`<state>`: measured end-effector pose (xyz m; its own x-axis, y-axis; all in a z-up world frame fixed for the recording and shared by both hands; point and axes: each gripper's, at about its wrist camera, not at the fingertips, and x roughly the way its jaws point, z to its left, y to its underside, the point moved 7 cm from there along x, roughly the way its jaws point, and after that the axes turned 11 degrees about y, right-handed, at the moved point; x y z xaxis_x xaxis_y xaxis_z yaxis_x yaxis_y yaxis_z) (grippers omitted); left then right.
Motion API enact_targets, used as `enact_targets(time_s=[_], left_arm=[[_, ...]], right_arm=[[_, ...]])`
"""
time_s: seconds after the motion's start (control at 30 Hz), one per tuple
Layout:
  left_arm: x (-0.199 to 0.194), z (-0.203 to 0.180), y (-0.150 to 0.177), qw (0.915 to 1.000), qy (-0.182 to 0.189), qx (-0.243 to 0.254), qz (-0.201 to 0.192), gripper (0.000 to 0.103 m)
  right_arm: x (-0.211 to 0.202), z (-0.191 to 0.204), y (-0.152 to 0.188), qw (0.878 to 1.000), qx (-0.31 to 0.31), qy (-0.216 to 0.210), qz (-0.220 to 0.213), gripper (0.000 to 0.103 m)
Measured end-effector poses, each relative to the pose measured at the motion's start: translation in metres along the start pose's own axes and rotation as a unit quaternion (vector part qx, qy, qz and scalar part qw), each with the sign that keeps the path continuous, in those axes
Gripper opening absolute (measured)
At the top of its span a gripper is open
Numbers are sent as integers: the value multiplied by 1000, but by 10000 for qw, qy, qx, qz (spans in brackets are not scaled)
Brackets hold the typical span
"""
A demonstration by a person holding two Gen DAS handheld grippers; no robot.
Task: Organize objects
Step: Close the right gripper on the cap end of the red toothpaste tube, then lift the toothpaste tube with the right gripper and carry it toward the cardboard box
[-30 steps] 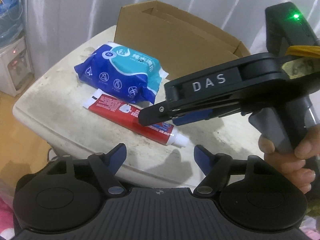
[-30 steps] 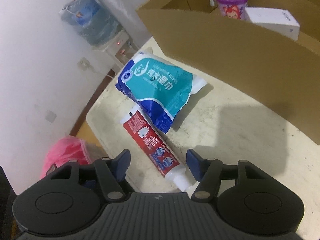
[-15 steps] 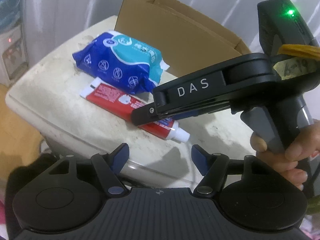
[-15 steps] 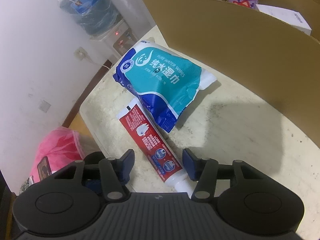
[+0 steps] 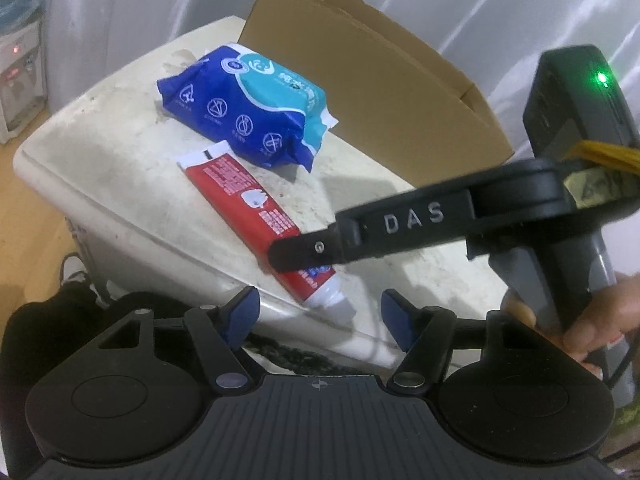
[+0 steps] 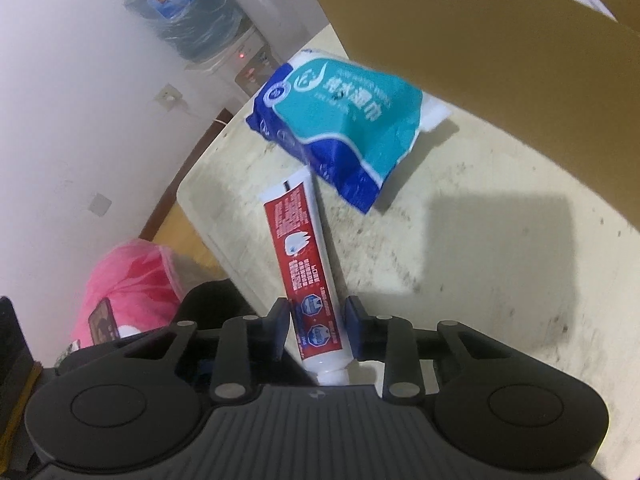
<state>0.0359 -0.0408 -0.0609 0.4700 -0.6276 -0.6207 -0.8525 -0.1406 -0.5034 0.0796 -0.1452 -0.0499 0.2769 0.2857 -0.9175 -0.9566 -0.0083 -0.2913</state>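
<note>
Right gripper [image 6: 316,330]: jaws clamped on the red toothpaste tube [image 6: 306,276], near its cap end; blue pads press both sides of the tube.
Toothpaste tube: lies on the off-white table [image 6: 480,264], cap toward the table's near edge, crimped white end up against the wipes pack. From the left wrist view the tube [image 5: 248,200] runs diagonally, with the black finger marked DAS crossing over its lower part.
Left gripper [image 5: 320,312]: jaws at a middling gap and closing; nothing between them. It hangs off the table's front edge, the tube's cap just ahead of the fingertips.
Wipes pack [image 6: 344,128]: blue and teal soft pack, flat on the table, between the tube and the box. Its lower corner touches the tube's crimp.
Cardboard box [image 6: 500,60]: brown, open-topped, standing on the table behind the wipes; a purple item and something white show inside at the top rim, too cut off to tell more.
Hand [image 5: 592,316]: wrapped round the right gripper's grey handle, at the right edge of the left view.
Water dispenser [image 6: 224,36]: against the wall beyond the table, red light on.
Pink bag [image 6: 132,280]: on the floor beside the table.
</note>
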Motion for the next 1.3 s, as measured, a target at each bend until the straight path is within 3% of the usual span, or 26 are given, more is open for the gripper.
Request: enact_targets(time_s=[0.33,0.63,0.93,1.3], left_arm=[[10,10,7,9992,-182,-168,315,48],[10,10,8,9992,-162,-182,321,48],[11,12,9,9989,-143,-269,369,47],[23,12,19,9970,8,-460,617,47]], right_arm=[[-3,-5,19,9991,339,-202,128,30],[0,-3,8,9991,387,-151,71,31],[0,12,10,9993,-190,230,-217,31],[-7,1,24,9997,217,5,-108,30]])
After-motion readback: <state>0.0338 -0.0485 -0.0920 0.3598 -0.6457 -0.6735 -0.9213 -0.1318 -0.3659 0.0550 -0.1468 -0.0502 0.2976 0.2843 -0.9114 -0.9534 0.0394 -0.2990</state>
